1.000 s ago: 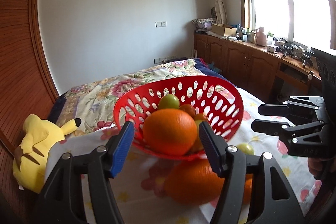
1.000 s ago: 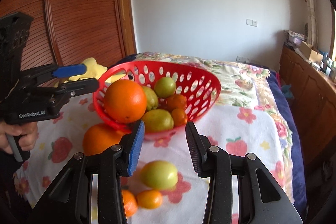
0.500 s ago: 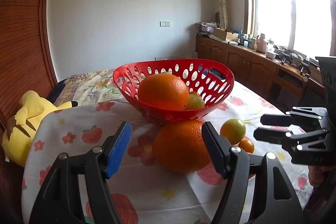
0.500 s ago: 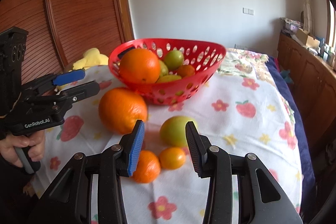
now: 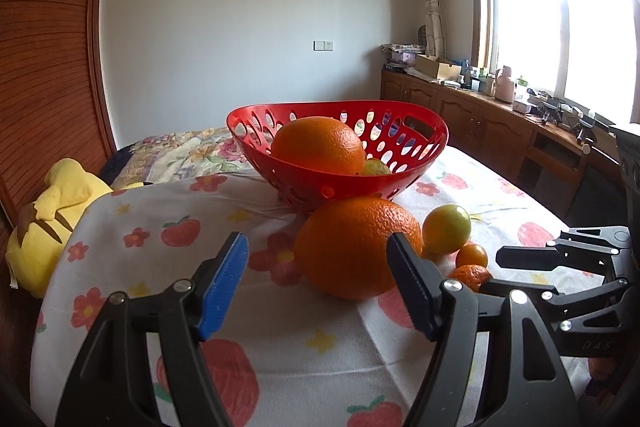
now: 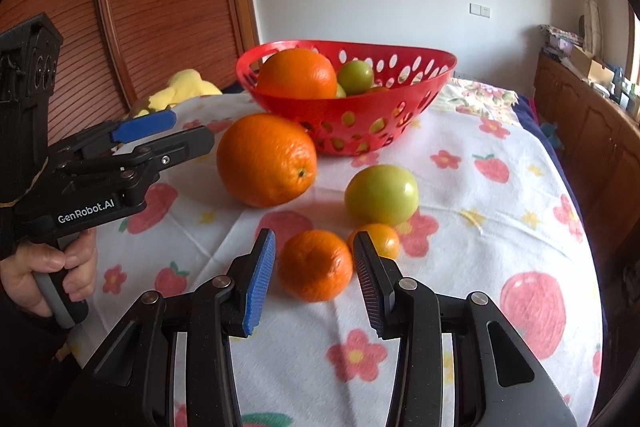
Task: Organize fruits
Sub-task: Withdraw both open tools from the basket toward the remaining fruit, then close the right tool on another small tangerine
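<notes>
Four fruits lie loose on the flowered cloth [image 6: 460, 307], all in front of the red basket [image 6: 352, 119]: one big orange [image 6: 266, 159] touching the basket's near wall, one green fruit [image 6: 382, 194] a little nearer than the basket and to the orange's right, and two small orange fruits, a mandarin [image 6: 315, 265] and a smaller round one [image 6: 380, 239] just beside it, nearest of all. Inside the basket three fruits show clearly: one large orange [image 6: 297, 74], one green fruit [image 6: 355, 77] behind it, and a sliver of a small orange one [image 6: 378, 89]; more may be hidden below the rim.

Two grippers are in view. On the basket's left, the left gripper [image 5: 318, 283] points at the big orange [image 5: 356, 247] with its jaws opening; the fruit sits beyond the pads, not touched. In front of the basket, the right gripper [image 6: 314, 277] has its fingers narrowly apart on either side of the mandarin, with a gap at each pad. One yellow plush toy [image 5: 52, 219] lies left of the basket, off the cloth.
</notes>
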`<state>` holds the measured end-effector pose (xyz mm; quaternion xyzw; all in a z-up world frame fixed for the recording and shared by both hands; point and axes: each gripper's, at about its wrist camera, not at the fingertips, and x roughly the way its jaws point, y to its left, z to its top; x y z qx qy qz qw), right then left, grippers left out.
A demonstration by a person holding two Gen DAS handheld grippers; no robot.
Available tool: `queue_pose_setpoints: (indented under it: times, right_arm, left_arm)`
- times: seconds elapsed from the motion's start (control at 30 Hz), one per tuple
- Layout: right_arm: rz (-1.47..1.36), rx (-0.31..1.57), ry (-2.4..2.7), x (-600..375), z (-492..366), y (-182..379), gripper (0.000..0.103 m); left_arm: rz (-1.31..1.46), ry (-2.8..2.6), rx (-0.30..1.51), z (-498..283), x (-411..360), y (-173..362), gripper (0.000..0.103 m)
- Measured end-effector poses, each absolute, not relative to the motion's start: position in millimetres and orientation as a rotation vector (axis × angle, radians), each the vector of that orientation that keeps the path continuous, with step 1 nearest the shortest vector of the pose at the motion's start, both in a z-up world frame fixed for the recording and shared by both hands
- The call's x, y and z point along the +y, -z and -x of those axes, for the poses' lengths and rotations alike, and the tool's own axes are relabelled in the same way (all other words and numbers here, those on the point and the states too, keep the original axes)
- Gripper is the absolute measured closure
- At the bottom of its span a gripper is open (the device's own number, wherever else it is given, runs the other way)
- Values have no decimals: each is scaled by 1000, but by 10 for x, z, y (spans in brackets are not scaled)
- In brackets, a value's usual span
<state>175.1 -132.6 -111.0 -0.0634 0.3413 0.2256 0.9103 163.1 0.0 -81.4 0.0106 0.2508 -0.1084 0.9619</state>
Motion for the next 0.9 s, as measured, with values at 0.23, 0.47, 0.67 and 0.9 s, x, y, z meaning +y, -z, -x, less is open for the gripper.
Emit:
queue_pose_setpoints:
  times: [0.23,0.47,0.67,0.9]
  right_arm:
    - [144,728,-453,-1305,-1731,1185,62]
    - [150,751,-442,-1310,-1729,1253,62]
    - [157,775,-430,-1276,-1794,1290,54]
    - [207,785,-417,-1151,-1861,1345,53]
  left_arm:
    - [-24,201,510,-1546,-6,872,31]
    - [-36,198,502,-1511,-35,864,31]
    - [-54,196,503,-1510,-68,869,30]
    - [-52,196,508,-1511,-68,875,30]
